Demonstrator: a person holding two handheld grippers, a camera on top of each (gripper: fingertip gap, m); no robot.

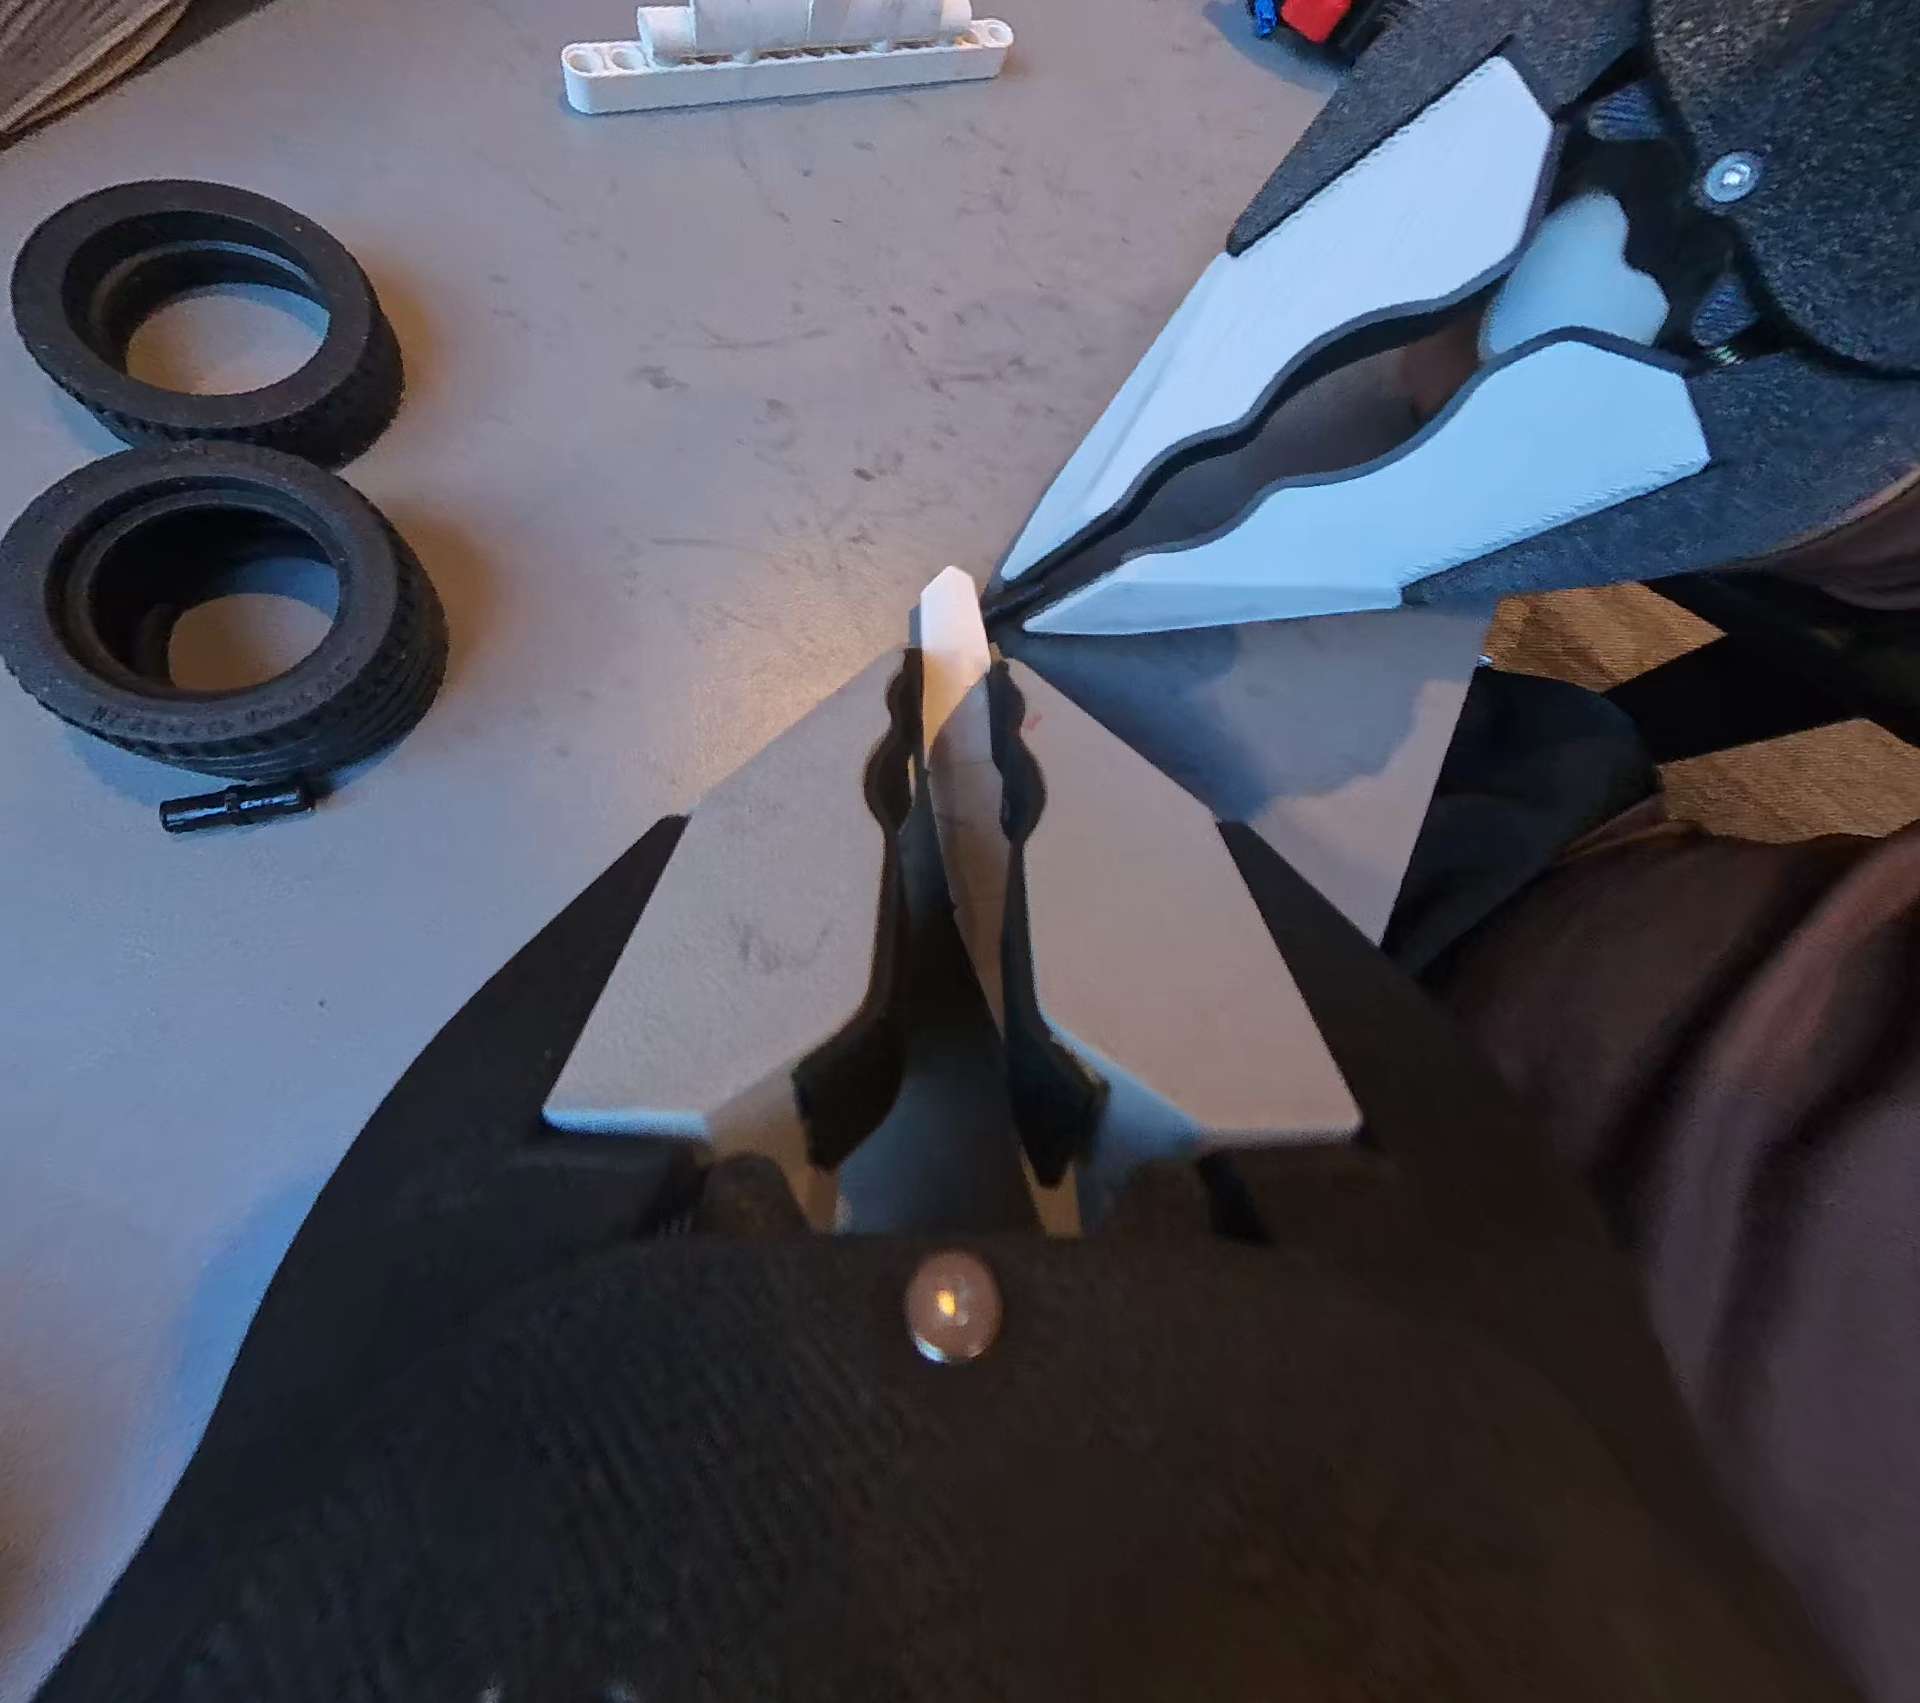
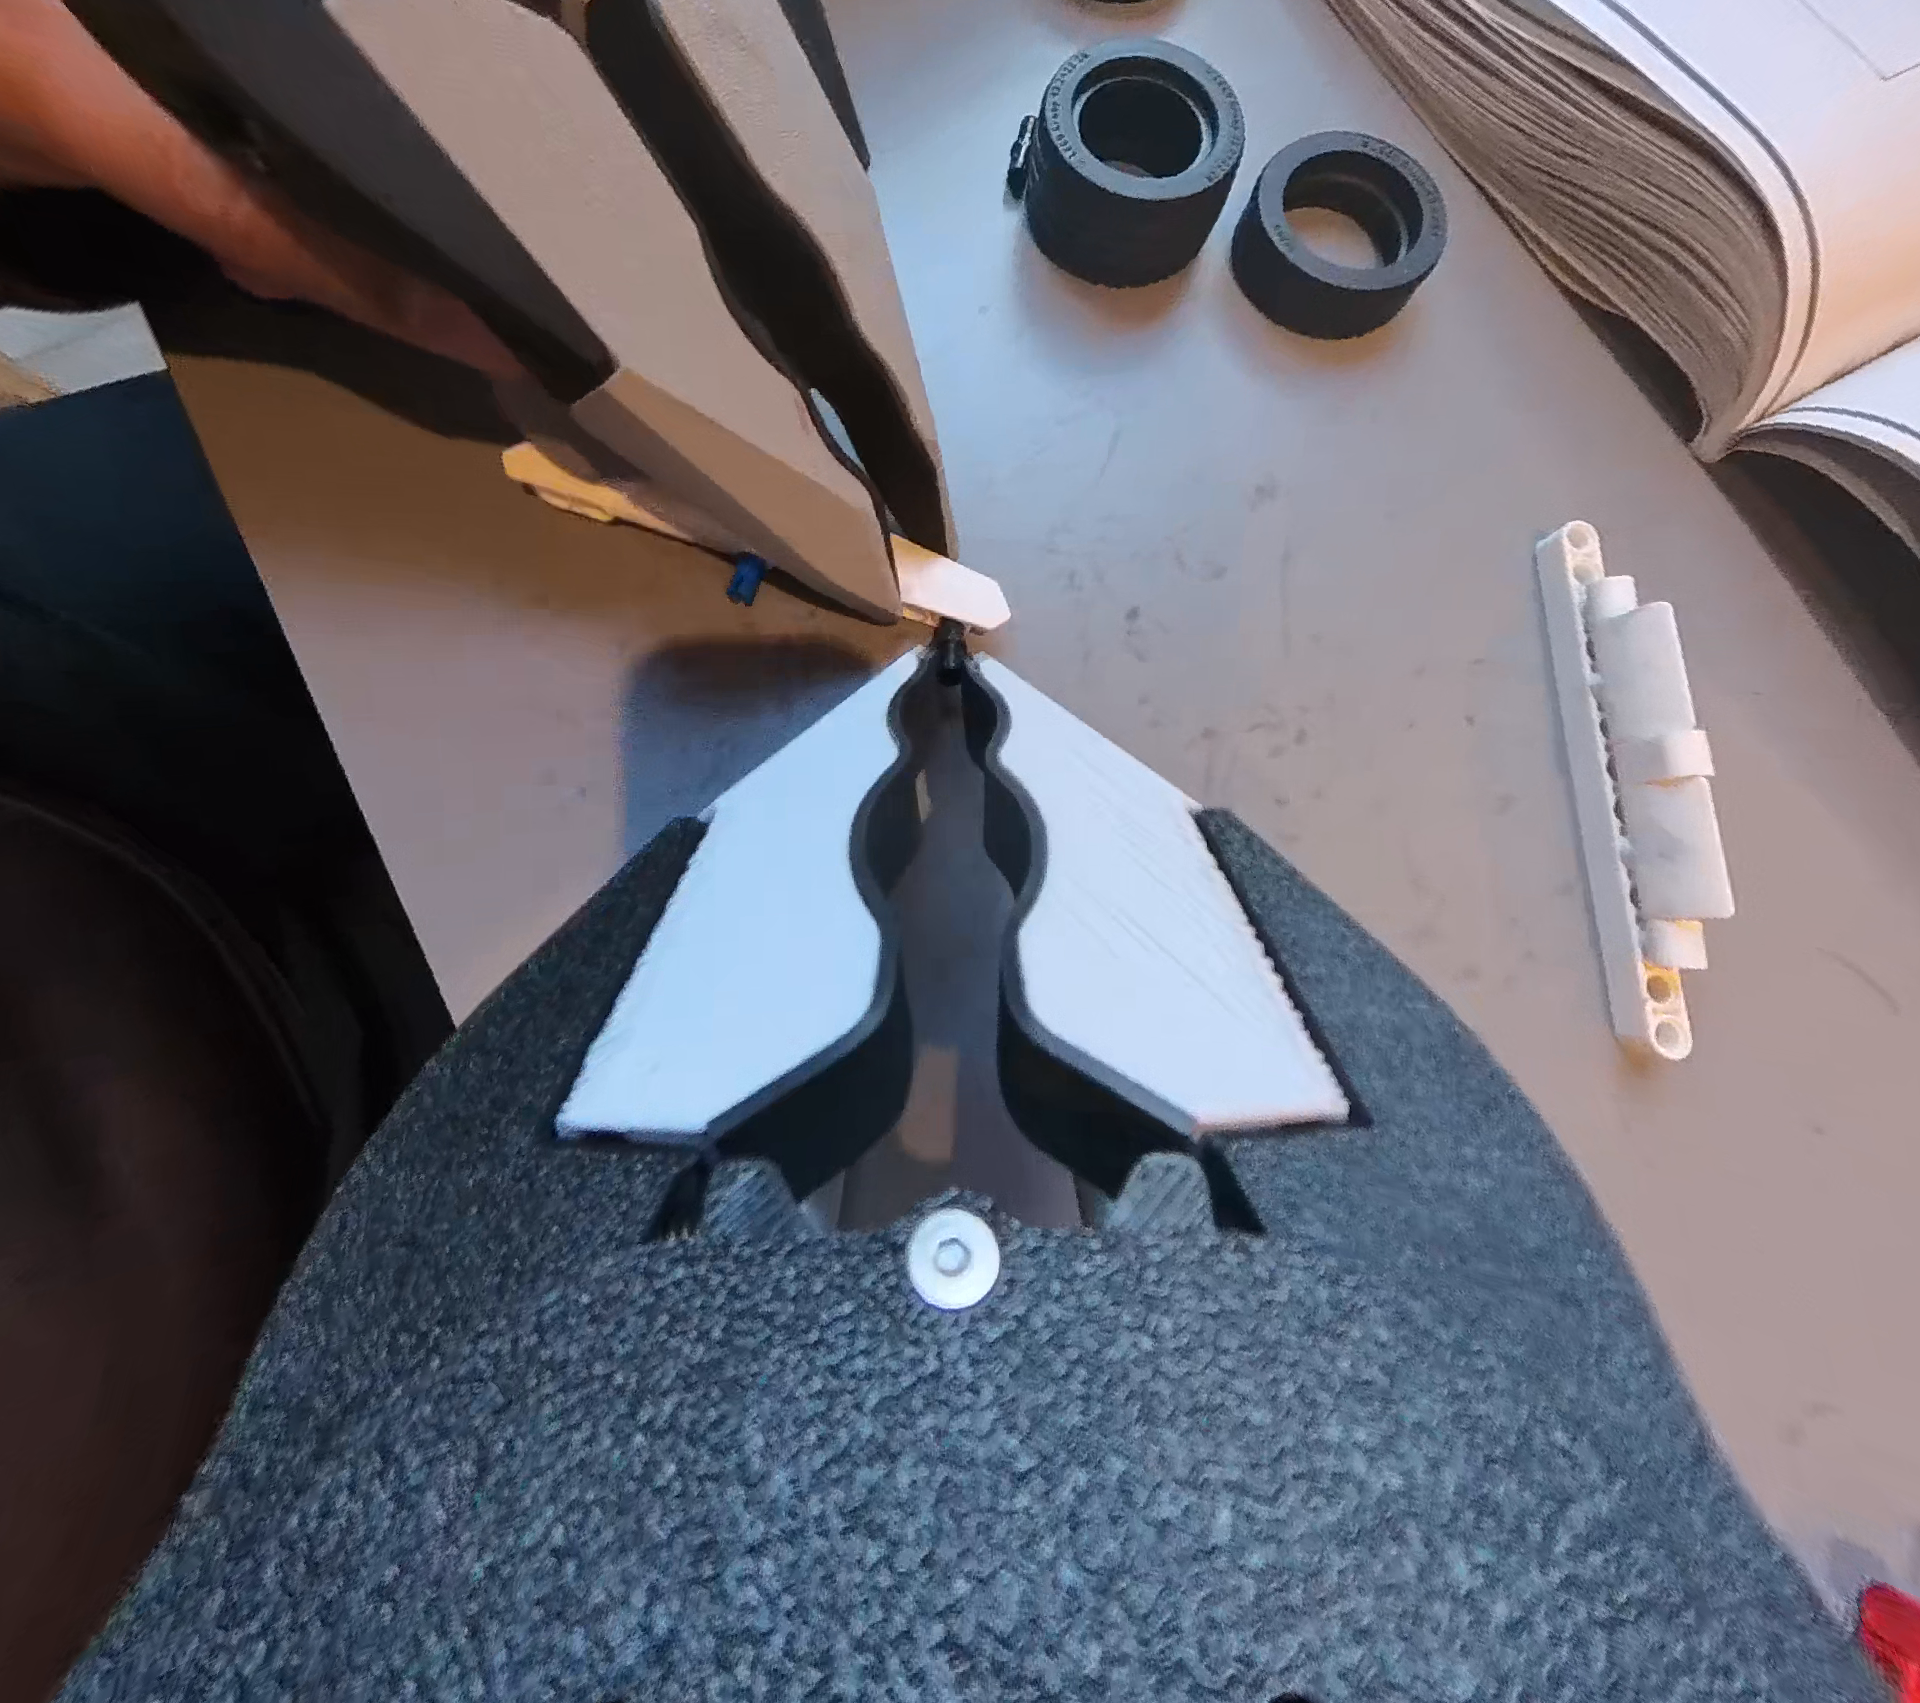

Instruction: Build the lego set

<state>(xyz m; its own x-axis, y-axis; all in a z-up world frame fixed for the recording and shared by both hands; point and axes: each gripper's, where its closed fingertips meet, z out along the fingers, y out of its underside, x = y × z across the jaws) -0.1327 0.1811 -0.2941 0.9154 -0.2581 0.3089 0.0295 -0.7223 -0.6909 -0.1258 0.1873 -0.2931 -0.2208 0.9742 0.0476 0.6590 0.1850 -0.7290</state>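
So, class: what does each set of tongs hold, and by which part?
Left tongs: a white Lego piece, gripped along its length, with its pointed end sticking out. Right tongs: a small black pin, pinched at one end, its other end at the white piece.

My grey table [image 1: 644, 365] is scuffed and smudged, warm light glows along its near edge, and wood-toned floor [image 1: 1766, 780] shows beyond.

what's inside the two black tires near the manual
Both black tires lie flat and hollow: only bare grey table shows through the holes, no rims. A small black pin lies just outside the nearer one. The inner walls are partly hidden.
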